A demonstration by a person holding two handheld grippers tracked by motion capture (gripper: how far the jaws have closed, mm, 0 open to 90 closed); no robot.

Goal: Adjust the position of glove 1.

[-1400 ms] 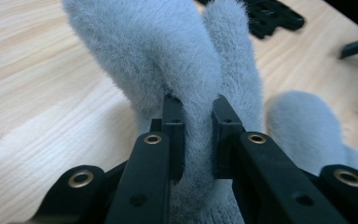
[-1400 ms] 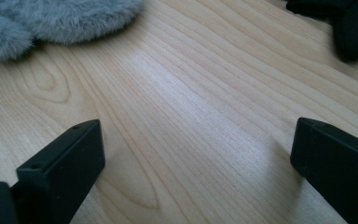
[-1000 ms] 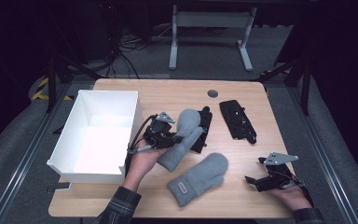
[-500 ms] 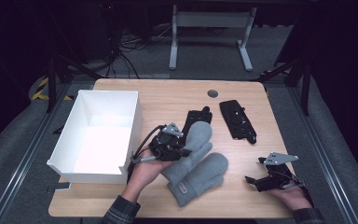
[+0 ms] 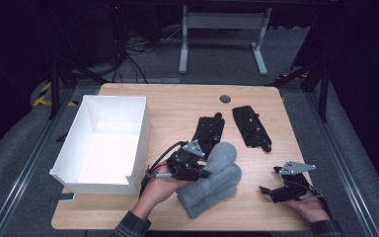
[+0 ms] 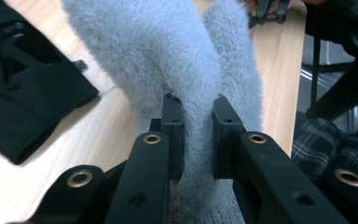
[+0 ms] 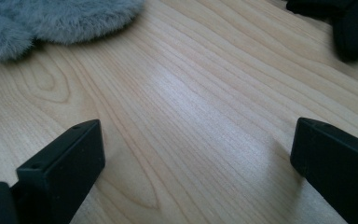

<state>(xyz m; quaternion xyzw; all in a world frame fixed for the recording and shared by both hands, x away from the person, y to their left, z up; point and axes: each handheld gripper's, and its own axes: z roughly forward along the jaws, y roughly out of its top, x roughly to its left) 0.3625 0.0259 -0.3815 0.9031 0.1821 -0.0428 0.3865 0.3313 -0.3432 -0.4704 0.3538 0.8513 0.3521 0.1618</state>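
- Two grey mittens are now one on the other: the grey mitten that I hold [image 5: 220, 157] lies across the second grey mitten [image 5: 212, 193], near the front edge of the wooden table [image 5: 172, 106].
- One second ago the held mitten was farther back, over the black glove, and half a second ago it was only reaching the second mitten. So the carry has ended above its partner, and I judge that the pairing of the grey mittens is almost done.
- My left gripper [image 5: 191, 165] stays closed on the held mitten. In the left gripper view the two black jaws stand close together with a fold of the fluffy cloth [image 6: 196, 154] pressed between them.
- My right gripper [image 5: 288, 190] has not moved in this second. It rests low at the right front of the table with its jaws wide apart and nothing between them, only bare wood.
- The two black gloves, one [image 5: 209, 132] just behind the mittens and the other [image 5: 251, 126] more to the right, lie flat and separate, in the same places as before.
- The white box [image 5: 128, 173] at the left is empty inside, and it also has not shifted.
- I think the next move is to release the cloth and lift away slowly, because the fluffy fabric could catch on the jaws and pull the top mitten off.
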